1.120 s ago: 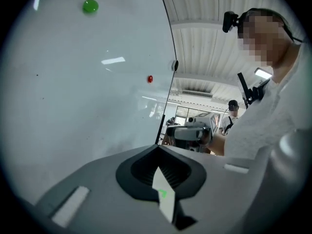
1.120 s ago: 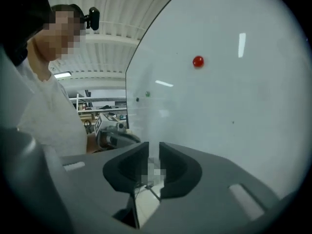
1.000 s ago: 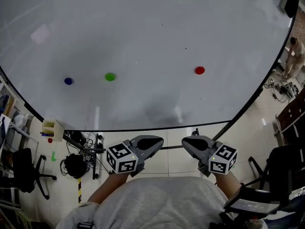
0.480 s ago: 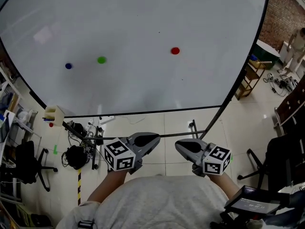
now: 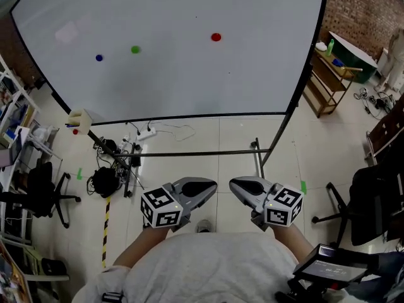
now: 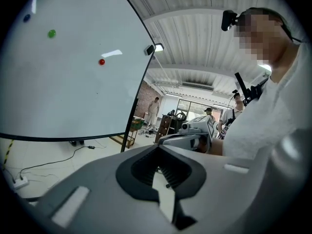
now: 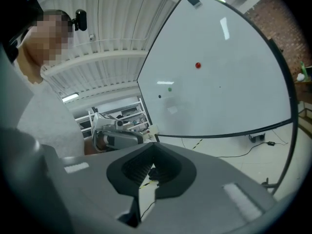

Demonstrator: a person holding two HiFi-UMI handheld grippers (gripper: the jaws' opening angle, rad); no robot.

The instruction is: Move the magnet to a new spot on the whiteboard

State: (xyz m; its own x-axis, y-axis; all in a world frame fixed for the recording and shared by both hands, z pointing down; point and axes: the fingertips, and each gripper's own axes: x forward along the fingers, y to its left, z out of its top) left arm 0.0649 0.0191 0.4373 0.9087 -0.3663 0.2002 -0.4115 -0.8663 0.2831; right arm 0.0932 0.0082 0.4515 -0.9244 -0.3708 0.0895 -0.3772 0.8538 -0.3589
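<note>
The whiteboard stands well ahead of me on its floor stand. A red magnet sticks at its upper middle, with a green magnet and a blue magnet further left. All three also show in the left gripper view, red magnet lowest, and in the right gripper view, red magnet highest. My left gripper and right gripper are held close to my chest, tips turned toward each other, far from the board. Both are shut with nothing between the jaws.
A small box hangs at the board's lower left corner. Cables and a power strip lie on the floor below. The stand's bar crosses the tiles. Office chairs flank me; a wooden shelf stands at the right.
The whiteboard and its magnets have drawn away and moved up in the head view, with more floor showing. Both grippers stayed near my chest, shut and empty.
</note>
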